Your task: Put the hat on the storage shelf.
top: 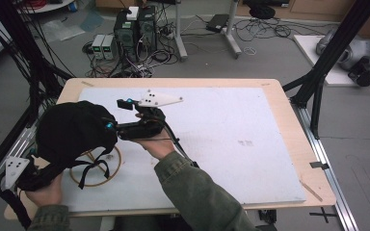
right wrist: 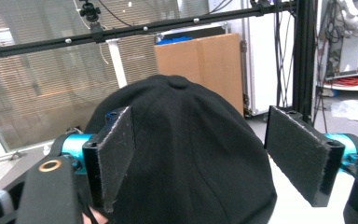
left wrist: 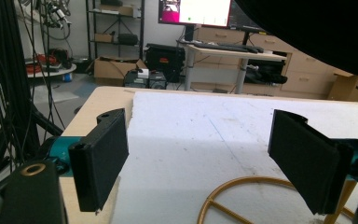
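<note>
Black cap [top: 74, 132] sits atop gold wire stand [top: 96, 168], table's [top: 289, 144] near-left corner. Your right gripper [right wrist: 200, 158]: jaws apart, aimed at cap crown, not touching as far as visible. Left gripper [left wrist: 205, 158]: jaws apart, empty, low beside stand. Risk, my guess: a push on the crown tips the light stand or slides cap off. Right gripper view shows crown button; high view shows stand ring beneath.
</note>
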`<act>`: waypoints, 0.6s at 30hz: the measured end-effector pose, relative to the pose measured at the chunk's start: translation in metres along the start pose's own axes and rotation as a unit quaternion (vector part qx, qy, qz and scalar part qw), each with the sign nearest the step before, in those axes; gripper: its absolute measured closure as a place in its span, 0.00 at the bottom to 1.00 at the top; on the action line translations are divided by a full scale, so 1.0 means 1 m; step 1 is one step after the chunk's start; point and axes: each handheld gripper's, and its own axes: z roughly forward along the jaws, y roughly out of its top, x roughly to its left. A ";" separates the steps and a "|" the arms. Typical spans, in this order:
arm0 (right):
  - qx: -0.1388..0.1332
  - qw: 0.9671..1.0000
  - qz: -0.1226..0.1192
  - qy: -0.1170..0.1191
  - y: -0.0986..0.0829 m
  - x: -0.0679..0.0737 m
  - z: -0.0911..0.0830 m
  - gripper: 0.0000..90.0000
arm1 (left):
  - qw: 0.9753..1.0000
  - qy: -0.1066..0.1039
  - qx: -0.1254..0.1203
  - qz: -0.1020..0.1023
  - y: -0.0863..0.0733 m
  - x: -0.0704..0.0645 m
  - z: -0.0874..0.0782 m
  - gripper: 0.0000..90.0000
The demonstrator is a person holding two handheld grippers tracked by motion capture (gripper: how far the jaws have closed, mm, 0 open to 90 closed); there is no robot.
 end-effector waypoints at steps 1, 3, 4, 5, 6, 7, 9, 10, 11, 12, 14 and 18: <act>0.001 1.000 -0.003 -0.005 -0.001 -0.001 -0.003 0.24 | 1.000 0.000 -0.002 0.000 0.000 0.000 0.000 0.22; 0.003 1.000 -0.006 -0.014 -0.003 -0.004 -0.009 0.22 | 1.000 0.000 -0.001 0.000 0.000 0.000 0.000 0.22; 0.003 1.000 -0.006 -0.014 -0.003 -0.004 -0.009 0.22 | 1.000 -0.001 0.002 0.002 0.000 0.000 0.000 0.22; 0.003 1.000 -0.008 -0.021 -0.005 -0.005 -0.012 0.21 | 1.000 0.000 0.001 0.002 0.000 0.000 0.000 0.22; 0.004 0.999 -0.013 -0.034 -0.007 -0.007 -0.018 0.18 | 1.000 0.000 0.001 0.002 0.000 0.000 0.000 0.22; 0.004 0.999 -0.013 -0.034 -0.007 -0.007 -0.018 0.18 | 1.000 0.000 0.003 0.002 0.000 0.000 0.000 0.22; 0.010 0.998 -0.025 -0.060 -0.009 -0.010 -0.026 0.13 | 1.000 -0.002 0.003 0.002 0.000 0.000 0.000 0.22; 0.010 0.998 -0.025 -0.060 -0.009 -0.010 -0.026 0.13 | 1.000 -0.003 0.003 0.001 0.000 0.000 0.000 0.22; 0.019 0.997 -0.026 -0.064 -0.011 -0.012 -0.032 0.13 | 1.000 -0.004 0.002 0.001 0.000 -0.001 0.001 0.22; 0.019 0.997 -0.026 -0.064 -0.011 -0.012 -0.032 0.13 | 1.000 -0.004 0.002 0.001 0.000 -0.001 0.001 0.22; 0.024 0.997 -0.029 -0.071 -0.013 -0.014 -0.037 0.13 | 1.000 -0.004 0.001 0.000 0.000 -0.001 0.001 0.22; 0.020 0.994 -0.039 -0.095 -0.019 -0.020 -0.053 0.13 | 1.000 -0.004 0.003 0.002 0.000 -0.001 0.001 0.23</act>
